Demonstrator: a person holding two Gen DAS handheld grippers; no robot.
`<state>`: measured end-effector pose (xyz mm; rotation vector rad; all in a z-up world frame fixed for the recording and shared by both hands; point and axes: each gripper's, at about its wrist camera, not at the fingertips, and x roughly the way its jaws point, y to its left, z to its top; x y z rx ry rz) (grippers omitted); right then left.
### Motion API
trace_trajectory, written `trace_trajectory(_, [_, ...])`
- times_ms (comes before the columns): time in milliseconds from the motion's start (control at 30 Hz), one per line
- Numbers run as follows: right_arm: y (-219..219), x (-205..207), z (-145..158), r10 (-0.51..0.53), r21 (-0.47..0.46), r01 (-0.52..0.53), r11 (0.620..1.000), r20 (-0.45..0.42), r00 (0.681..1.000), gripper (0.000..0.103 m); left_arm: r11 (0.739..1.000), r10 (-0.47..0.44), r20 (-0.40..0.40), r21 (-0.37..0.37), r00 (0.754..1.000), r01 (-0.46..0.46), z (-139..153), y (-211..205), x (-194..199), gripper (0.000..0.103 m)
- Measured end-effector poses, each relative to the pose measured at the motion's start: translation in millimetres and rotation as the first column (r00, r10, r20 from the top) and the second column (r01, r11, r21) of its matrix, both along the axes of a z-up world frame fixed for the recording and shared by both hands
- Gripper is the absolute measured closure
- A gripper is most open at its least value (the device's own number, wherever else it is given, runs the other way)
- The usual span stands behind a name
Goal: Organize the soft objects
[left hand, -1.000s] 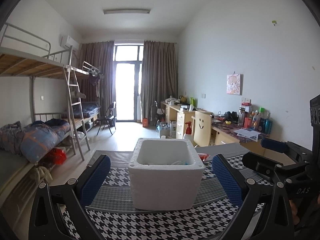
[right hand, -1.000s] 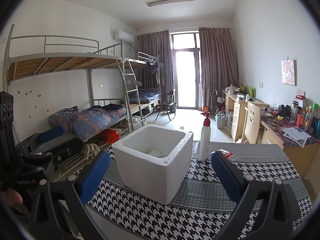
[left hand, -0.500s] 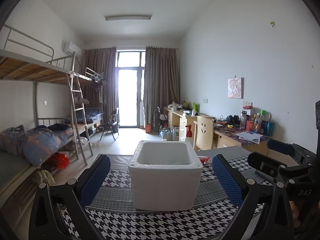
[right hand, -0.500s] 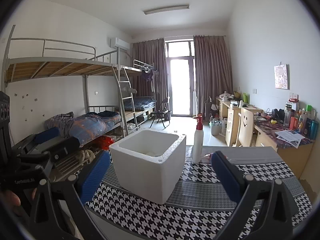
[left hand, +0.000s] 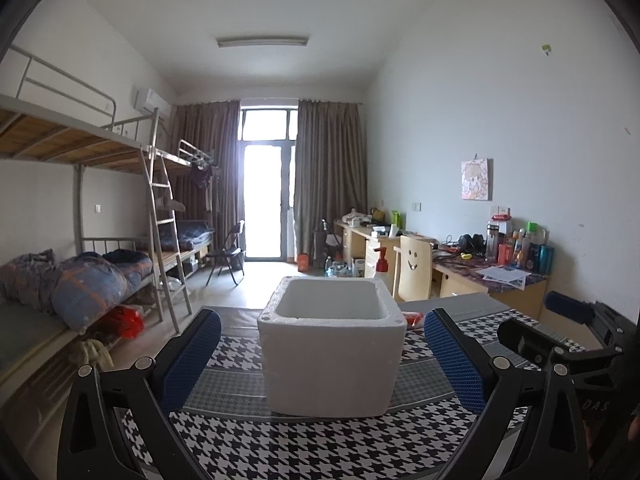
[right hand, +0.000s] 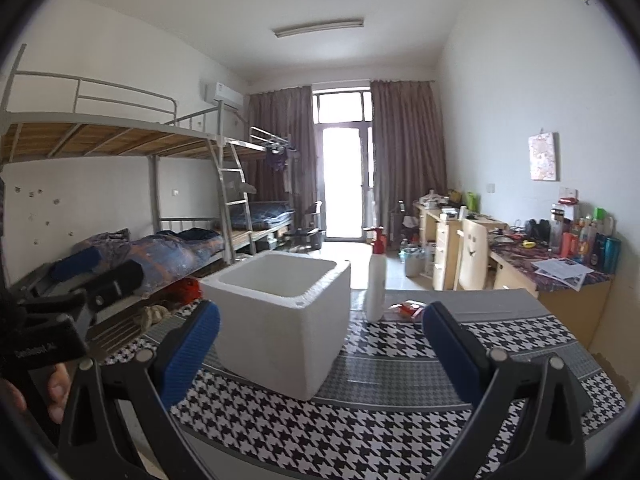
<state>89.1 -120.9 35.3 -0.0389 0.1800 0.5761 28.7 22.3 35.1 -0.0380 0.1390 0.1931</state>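
Observation:
A white foam box (left hand: 331, 354) stands on the houndstooth cloth of the table (left hand: 280, 444), and its inside is hidden from this low angle. My left gripper (left hand: 322, 360) is open, its blue pads either side of the box and nearer to me. In the right wrist view the foam box (right hand: 280, 320) sits left of centre, and my right gripper (right hand: 320, 356) is open with nothing between its pads. A small red and white packet (right hand: 408, 307) lies behind the box. The right gripper (left hand: 568, 336) also shows at the left view's right edge.
A white pump bottle with a red top (right hand: 376, 276) stands behind the box. Bunk beds with bedding (left hand: 88, 280) line the left wall. Desks with bottles and a chair (left hand: 416, 264) run along the right wall. A hand (right hand: 56, 392) holds the left gripper.
Both cameras have tilted up and drawn back a little, so the box's inside has dropped out of sight. Both grippers have stayed open.

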Motion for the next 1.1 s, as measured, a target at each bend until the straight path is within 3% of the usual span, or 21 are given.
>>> trace_trajectory(233, [-3, 1, -9, -0.009, -0.002, 0.009, 1.0, -0.022, 1.0, 0.001, 0.999, 0.034, -0.021, -0.014, 0.999, -0.035, -7, 4, 4, 0.001])
trace_trajectory(1100, [-4, 3, -17, -0.008, -0.004, 0.008, 1.0, -0.045, 0.999, 0.001, 1.0, 0.019, -0.049, -0.017, 0.999, -0.02, -15, 6, 3, 0.001])
